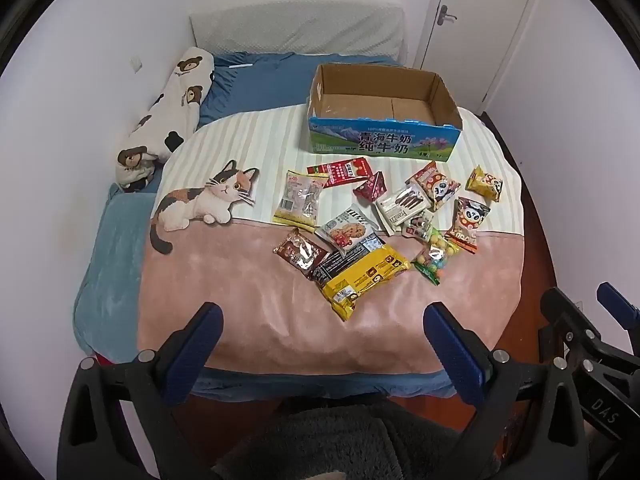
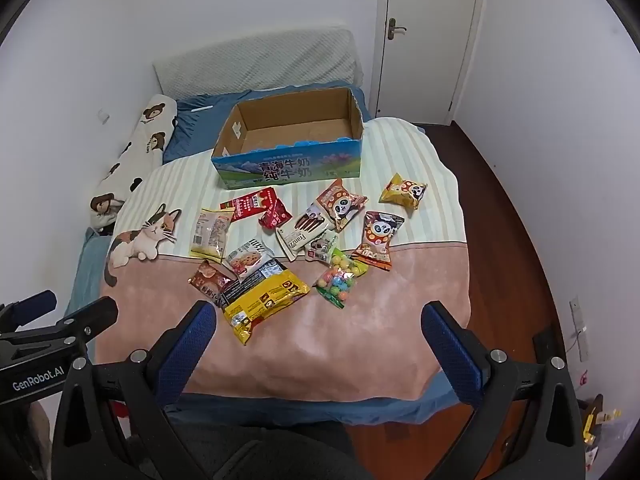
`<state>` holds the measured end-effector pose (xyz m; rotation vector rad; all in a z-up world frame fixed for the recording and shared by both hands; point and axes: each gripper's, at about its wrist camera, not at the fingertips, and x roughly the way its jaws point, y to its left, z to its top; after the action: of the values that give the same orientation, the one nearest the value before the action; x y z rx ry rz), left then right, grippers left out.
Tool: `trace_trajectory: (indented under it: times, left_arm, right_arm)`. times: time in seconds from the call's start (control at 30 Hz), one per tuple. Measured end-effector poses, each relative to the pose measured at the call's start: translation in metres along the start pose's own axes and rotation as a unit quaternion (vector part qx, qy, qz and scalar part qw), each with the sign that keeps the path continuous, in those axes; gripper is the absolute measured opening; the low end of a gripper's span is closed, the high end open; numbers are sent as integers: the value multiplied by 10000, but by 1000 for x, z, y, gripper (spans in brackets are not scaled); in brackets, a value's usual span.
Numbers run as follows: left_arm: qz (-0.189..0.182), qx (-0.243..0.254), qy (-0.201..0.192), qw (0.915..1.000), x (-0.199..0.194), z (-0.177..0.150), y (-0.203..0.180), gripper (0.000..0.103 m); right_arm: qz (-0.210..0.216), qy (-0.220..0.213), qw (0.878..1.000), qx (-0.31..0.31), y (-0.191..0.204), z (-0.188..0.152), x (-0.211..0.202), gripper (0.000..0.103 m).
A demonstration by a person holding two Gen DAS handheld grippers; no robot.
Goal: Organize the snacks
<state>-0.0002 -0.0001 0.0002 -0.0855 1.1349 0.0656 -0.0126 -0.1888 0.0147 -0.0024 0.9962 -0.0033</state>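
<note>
While both the left tool [image 1: 322, 322] and right tool [image 2: 320, 320] hover wide open and empty short of the snacks [image 2: 294, 248] piled before the milk box [image 2: 288, 170], slick overlapping wrappers could slip or snag neighbours.

Your bed [image 1: 256, 84] under a cat-print blanket [image 1: 248, 280], open cardboard box [image 1: 384, 120] toward its head, snack packets [image 1: 360, 224] scattered before it, bear pillow [image 1: 168, 116] along the wall

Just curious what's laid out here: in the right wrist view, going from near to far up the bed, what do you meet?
Large yellow foil snack bag → white Franzzi biscuit packet → open blue-printed cardboard milk box → white padded headboard.
</note>
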Motion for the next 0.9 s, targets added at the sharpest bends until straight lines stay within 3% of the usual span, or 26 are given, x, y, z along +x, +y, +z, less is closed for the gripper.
trace_trajectory:
  times: [0.9]
  left_arm:
    - [47, 37, -122, 9999, -16, -4, 12, 103]
  right_arm:
    - [0, -227, 9997, -12, 3, -6, -17, 103]
